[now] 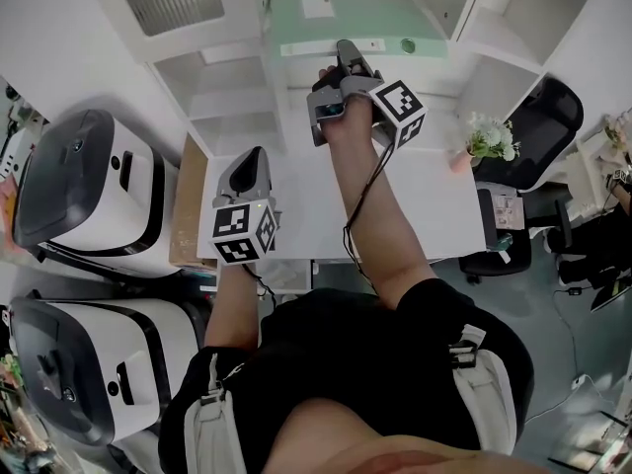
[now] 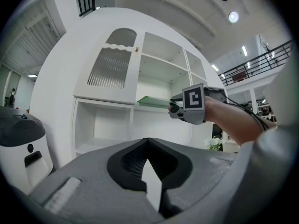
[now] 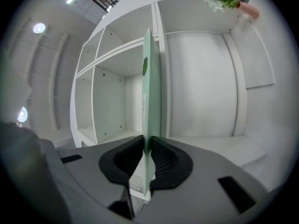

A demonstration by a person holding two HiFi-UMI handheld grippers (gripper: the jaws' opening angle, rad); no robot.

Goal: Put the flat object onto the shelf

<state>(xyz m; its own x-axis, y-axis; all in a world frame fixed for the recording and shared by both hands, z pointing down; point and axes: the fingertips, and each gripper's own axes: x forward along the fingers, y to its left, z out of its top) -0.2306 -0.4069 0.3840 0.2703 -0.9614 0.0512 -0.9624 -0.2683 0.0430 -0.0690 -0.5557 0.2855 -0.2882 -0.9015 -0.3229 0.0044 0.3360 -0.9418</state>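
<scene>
A pale green flat folder (image 1: 355, 23) lies level at the white shelf unit (image 1: 229, 92), reaching into the middle compartment. My right gripper (image 1: 346, 55) is shut on its near edge, arm stretched forward. In the right gripper view the folder (image 3: 152, 92) stands edge-on between the pads and runs along a shelf board (image 3: 163, 78). The left gripper view shows the folder (image 2: 154, 101) resting at a shelf, with the right gripper (image 2: 180, 107) at its right end. My left gripper (image 1: 252, 158) hovers over the white table, lower left, its jaws (image 2: 148, 141) shut with nothing in them.
Two white-and-black machines (image 1: 89, 186) (image 1: 79, 363) stand at the left. A brown board (image 1: 188, 205) lies beside the white table (image 1: 434, 205). A small flower pot (image 1: 489, 138) sits at the table's right end, near a black chair (image 1: 543, 126).
</scene>
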